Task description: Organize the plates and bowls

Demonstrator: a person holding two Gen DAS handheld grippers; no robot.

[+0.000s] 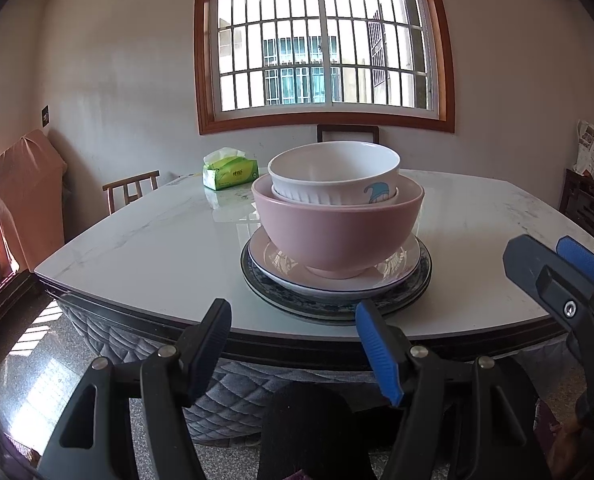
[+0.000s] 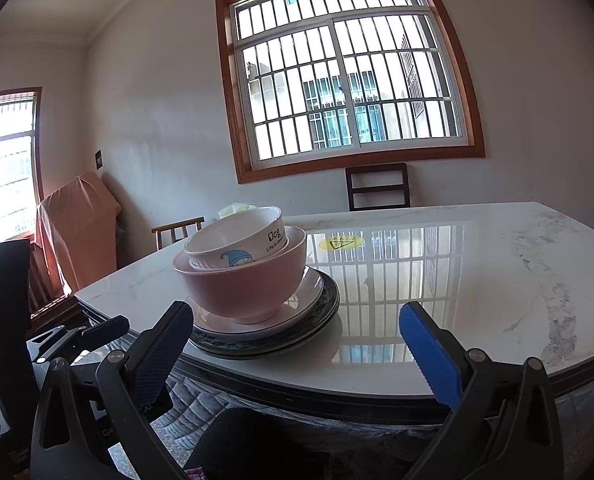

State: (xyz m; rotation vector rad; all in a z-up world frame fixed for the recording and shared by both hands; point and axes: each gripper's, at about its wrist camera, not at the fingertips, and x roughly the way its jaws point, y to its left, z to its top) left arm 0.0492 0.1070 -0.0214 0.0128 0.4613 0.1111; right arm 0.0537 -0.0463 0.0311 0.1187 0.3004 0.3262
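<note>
Marble-look white tabletop carried one stack, sitting near the front edge, roughly mid-way along it. Bottom of the stack: dark patterned plate, flat on the tabletop. On it lay a white plate with a pinkish face, smaller, so the dark rim showed all round. Pink bowl stood upright on that plate, foot centred. White bowl was nested inside the pink one, upright, rim well above the pink rim, blue cartoon print on its side. Could not tell whether anything was inside the white bowl; only bare inner wall showed.

Right wrist view showed the same stack: dark plate, pale plate, pink bowl, white bowl, all stacked in that order.

Green tissue pack sat toward the far left corner, well apart from the stack. Yellow sticker was on the tabletop behind the stack.

Left tool hung off the front edge, jaws apart, nothing between them, not touching the plates. Right tool was likewise short of the front edge, jaws wide apart, empty, stack ahead and to its left.
</note>
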